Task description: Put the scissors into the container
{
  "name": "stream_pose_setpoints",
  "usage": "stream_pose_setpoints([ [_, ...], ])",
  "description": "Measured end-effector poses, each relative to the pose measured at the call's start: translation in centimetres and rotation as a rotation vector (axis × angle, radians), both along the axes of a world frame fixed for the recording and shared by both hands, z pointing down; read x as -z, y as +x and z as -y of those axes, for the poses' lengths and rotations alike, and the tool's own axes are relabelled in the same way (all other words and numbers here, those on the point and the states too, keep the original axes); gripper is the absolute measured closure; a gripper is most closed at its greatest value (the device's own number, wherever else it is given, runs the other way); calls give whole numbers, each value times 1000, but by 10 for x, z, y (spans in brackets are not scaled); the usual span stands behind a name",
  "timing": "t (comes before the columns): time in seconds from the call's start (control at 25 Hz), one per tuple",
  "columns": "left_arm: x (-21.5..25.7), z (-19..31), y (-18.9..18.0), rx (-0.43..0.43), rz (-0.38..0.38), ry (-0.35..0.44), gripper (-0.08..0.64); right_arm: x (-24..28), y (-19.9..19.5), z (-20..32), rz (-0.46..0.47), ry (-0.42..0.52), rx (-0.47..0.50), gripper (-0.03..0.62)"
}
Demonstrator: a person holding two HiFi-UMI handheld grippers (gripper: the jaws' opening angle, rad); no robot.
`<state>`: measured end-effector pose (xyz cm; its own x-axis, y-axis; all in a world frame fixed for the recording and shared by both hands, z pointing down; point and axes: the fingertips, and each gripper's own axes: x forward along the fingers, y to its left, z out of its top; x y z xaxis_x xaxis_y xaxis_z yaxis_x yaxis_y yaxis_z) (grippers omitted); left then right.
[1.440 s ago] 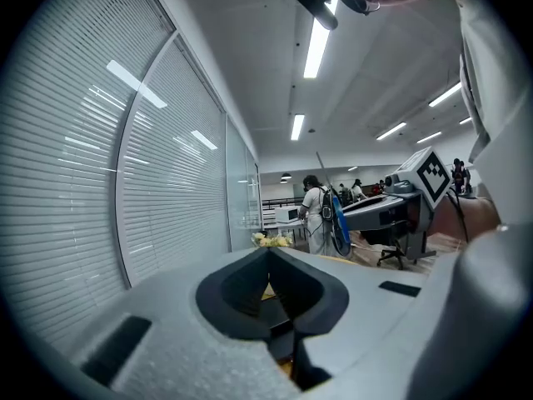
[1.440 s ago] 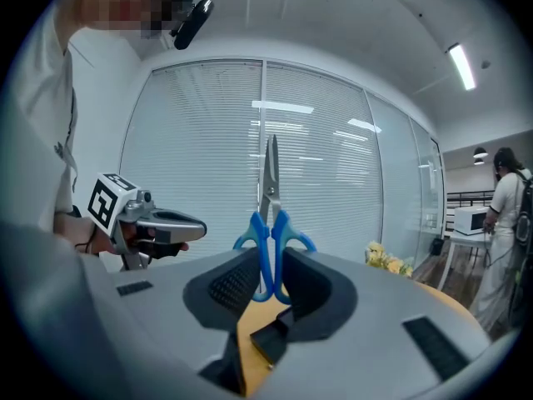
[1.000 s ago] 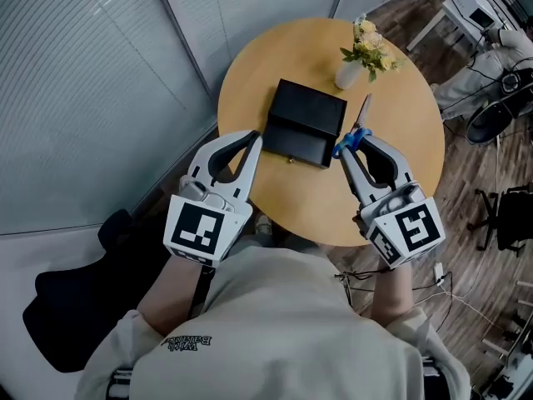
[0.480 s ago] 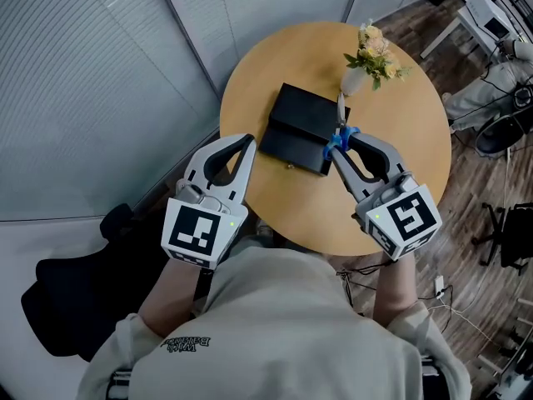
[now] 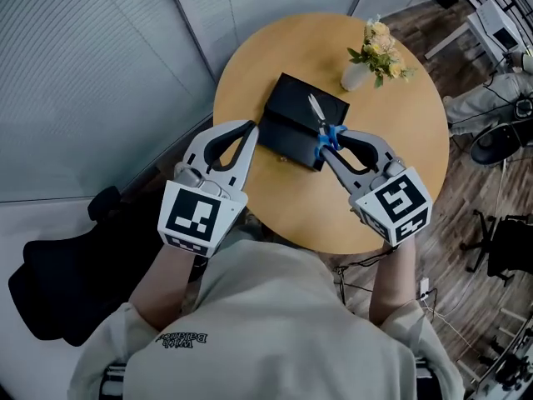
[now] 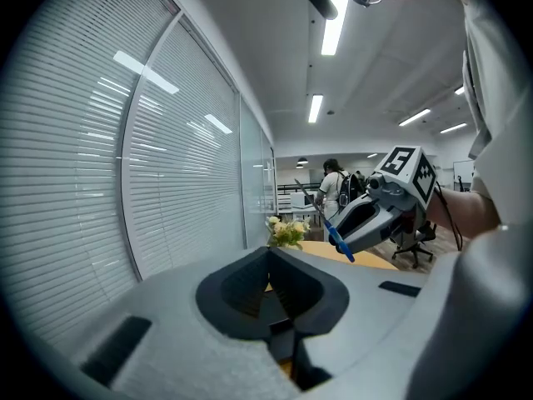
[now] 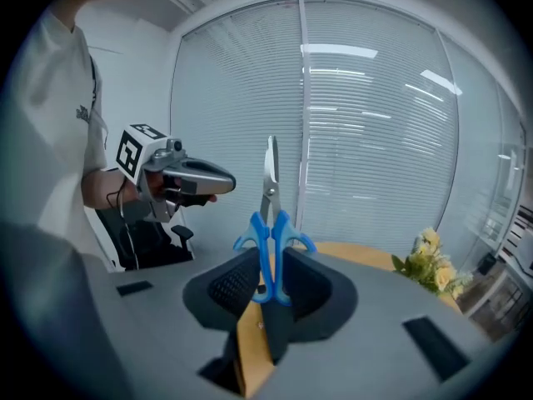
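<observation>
Over matte black container (image 5: 287, 107), blue-handled steel scissors (image 5: 317, 112)

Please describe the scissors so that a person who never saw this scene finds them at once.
Find the round wooden table and the black container on it. Over the container's right edge, the right gripper holds the scissors by their handles. Only they have bright blue handles and silver blades; the vase of flowers nearby is white and yellow.

Vase (image 5: 353, 75) just by container (image 5: 287, 130) far-R corner; table (image 5: 287, 194) front open.
</observation>
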<state>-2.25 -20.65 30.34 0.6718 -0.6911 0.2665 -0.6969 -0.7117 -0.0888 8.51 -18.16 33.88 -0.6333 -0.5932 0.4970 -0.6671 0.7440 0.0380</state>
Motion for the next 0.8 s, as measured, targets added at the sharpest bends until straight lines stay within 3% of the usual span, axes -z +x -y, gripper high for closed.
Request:
stream_pose_setpoints([
  [0.24, -19, 11, 3, -12, 6, -32, 538, -28, -9, 14, -61, -82, 96, 495],
  [0.8, -92, 43, -1, -11, 22, -163, 538, -102, -27, 46, -247, -213, 181, 495],
])
